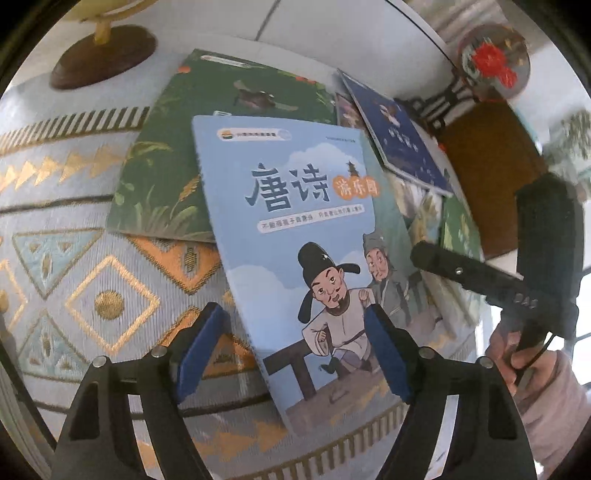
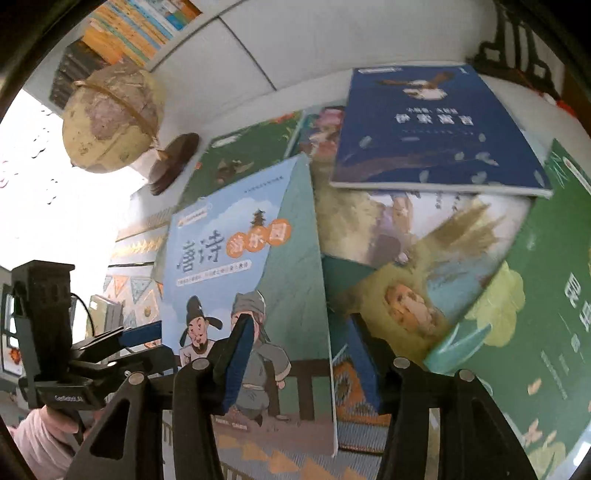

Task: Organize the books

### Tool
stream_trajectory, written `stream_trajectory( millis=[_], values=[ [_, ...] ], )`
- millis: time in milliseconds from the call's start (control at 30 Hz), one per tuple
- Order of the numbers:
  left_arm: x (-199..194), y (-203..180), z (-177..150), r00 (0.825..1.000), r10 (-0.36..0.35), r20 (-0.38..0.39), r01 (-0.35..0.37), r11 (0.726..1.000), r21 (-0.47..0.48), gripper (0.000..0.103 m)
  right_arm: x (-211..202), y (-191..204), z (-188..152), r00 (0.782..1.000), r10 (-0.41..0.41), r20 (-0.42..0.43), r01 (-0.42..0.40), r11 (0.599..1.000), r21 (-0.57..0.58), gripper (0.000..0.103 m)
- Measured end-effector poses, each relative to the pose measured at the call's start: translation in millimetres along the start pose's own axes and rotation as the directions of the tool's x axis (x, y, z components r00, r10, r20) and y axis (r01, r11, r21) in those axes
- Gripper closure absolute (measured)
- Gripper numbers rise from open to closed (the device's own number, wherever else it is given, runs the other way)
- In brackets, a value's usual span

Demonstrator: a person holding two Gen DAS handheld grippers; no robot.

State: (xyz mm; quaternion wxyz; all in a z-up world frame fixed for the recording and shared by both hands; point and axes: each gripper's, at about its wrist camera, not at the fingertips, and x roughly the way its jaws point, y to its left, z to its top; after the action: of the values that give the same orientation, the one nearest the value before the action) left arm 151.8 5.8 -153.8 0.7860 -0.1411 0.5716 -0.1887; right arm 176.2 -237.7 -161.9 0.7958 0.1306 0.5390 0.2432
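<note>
Surface: bench (image 1: 332, 26) of pale grey, draped with a woven blue-grey runner (image 1: 74, 258) patterned in gold and orange diamonds.
Background: cream globe on dark wooden foot (image 2: 110, 118) at the far left; round ornament with red flower (image 1: 493, 61) on a black stand at the far right.
Books: scattered overlapping pile on the runner.
Top book: thin light-blue paperback with two cartoon scholars (image 1: 295, 229), lying flat and askew, partly over a dark green leafy-cover book (image 1: 166, 166).
Others: navy-blue book with a bird (image 2: 432, 122) atop a pale illustrated one; large green book (image 2: 546, 314) at the right edge.
Left tongs (image 1: 295, 350): jaws apart, blue pads straddling the light-blue paperback's near-left edge, not pressing.
Right tongs (image 2: 299, 362): jaws apart, above the same paperback's near-right corner; nothing gripped.
Hand: pink sleeve (image 1: 546, 398) behind the right tongs' grip.
</note>
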Motion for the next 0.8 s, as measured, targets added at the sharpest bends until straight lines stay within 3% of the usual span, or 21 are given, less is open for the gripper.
stream_trajectory(
  millis=[100, 133, 200, 267, 367, 433, 533, 600, 667, 733, 800],
  values=[
    [-1.5, -0.4, -0.2, 0.999, -0.028, -0.015, 0.028, 1.000, -0.005, 0.032, 8.6, 9.6, 2.1, 0.999, 0.028, -0.017, -0.029, 0.999, -0.016, 0.047],
    [-2.3, 2.1, -2.1, 0.998, -0.051, -0.021, 0.050, 0.999, -0.019, 0.034, 13.8, 9.6, 0.8, 0.996, 0.062, -0.061, -0.063, 0.998, -0.005, 0.047],
    [-4.0, 3.3, -4.1, 0.999, -0.048, -0.016, 0.048, 0.999, -0.016, 0.037, 18.0, 11.9, -6.8, 0.995, 0.048, -0.083, -0.050, 0.998, -0.027, 0.045],
    [-4.2, 1.8, -4.8, 0.999, -0.036, -0.013, 0.036, 0.999, -0.002, 0.038, 17.9, 10.3, -10.9, 0.997, 0.052, -0.063, -0.055, 0.998, -0.039, 0.043],
    [-5.1, 3.2, -5.1, 1.000, -0.023, -0.020, 0.023, 1.000, -0.002, 0.047, 17.5, -0.9, -9.9, 0.992, 0.116, -0.048, -0.114, 0.993, 0.033, 0.043],
    [-7.5, 8.1, -7.3, 0.999, -0.045, -0.024, 0.044, 0.998, -0.033, 0.053, 16.0, -5.5, -11.6, 0.991, 0.120, -0.055, -0.116, 0.991, 0.065, 0.054],
    [-15.3, 12.1, -14.3, 0.998, -0.066, -0.009, 0.065, 0.996, -0.058, 0.060, 2.3, -0.4, -22.9, 0.980, 0.188, -0.069, -0.184, 0.981, 0.055, 0.064],
    [-22.9, 10.9, -20.4, 0.997, -0.071, 0.001, 0.071, 0.996, -0.046, 0.060, -7.3, 7.1, -31.6, 0.979, 0.192, -0.073, -0.191, 0.981, 0.024, 0.081],
    [-27.6, 7.1, -25.2, 0.997, -0.074, -0.003, 0.074, 0.997, -0.020, 0.063, -11.7, 14.9, -39.5, 0.980, 0.185, -0.071, -0.185, 0.983, 0.014, 0.089],
    [-31.2, 3.4, -30.9, 0.998, -0.053, -0.012, 0.054, 0.998, 0.019, 0.067, -12.5, 16.7, -45.2, 0.979, 0.194, -0.069, -0.192, 0.981, 0.026, 0.091],
    [-31.5, 1.1, -37.0, 1.000, 0.001, -0.029, 0.001, 0.998, 0.055, 0.078, -13.0, 19.5, -54.2, 0.979, 0.188, -0.075, -0.187, 0.982, 0.026, 0.091]
  ],
)
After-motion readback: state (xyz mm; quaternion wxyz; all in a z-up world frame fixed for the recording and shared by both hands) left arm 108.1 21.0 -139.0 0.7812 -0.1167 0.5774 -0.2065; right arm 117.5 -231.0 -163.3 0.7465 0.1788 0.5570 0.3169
